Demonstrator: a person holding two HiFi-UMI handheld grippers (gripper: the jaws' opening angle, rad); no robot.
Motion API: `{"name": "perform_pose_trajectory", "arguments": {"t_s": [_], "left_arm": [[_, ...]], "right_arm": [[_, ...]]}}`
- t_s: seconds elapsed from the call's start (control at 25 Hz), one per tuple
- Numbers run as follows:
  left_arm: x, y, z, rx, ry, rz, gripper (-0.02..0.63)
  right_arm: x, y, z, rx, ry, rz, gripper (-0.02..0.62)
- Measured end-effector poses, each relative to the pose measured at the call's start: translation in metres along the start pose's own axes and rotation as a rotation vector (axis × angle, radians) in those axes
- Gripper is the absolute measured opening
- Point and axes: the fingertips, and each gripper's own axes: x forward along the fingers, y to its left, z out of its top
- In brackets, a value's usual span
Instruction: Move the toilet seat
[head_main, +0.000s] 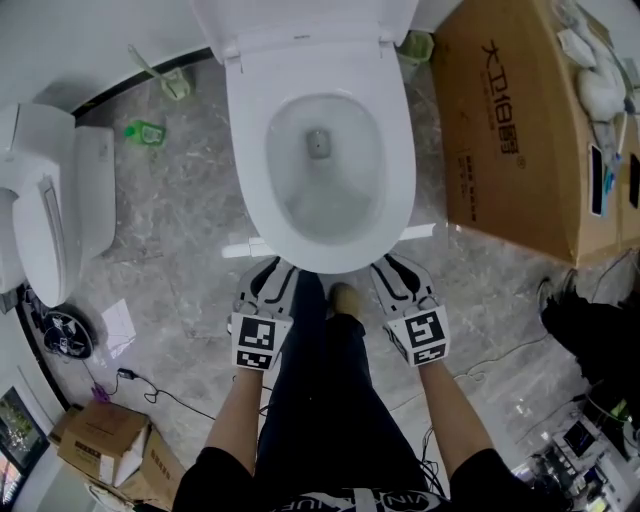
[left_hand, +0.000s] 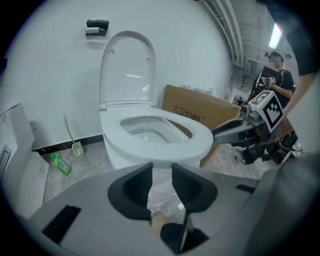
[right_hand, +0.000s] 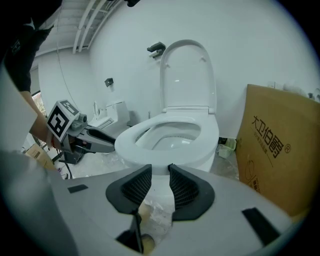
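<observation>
Grey marbled floor (head_main: 190, 200) meets a white wall (left_hand: 50, 65), and a white toilet (head_main: 320, 255) stands against it. Its lid (left_hand: 127, 70) is upright. The seat (head_main: 246, 150) lies down over the bowl, with its front edge towards the person.

The left gripper (head_main: 278, 272) and the right gripper (head_main: 395, 268) point at that front edge, one on each side of the middle, and their tips reach just under the rim in the head view. In the left gripper view the jaws stand spread, with a clear gap and nothing pinched; the seat edge shows just beyond them. The right gripper view shows the same: jaws apart, pads bare, seat just ahead.

A brown box (head_main: 510, 130) sits on the person's right of the toilet, and a green bottle (head_main: 146, 131) and a brush (head_main: 165, 75) on the left. A shoe (head_main: 345, 297) shows between the grippers.
</observation>
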Motion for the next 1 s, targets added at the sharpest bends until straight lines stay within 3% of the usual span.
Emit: {"name": "perform_pose_trajectory", "arguments": {"t_s": [1.0], "left_arm": [[-0.085,0.015,0.159,-0.008,-0.15,-0.017,0.112]], "right_arm": [[-0.072,-0.006,0.171,-0.009,-0.179,0.012,0.12]]}}
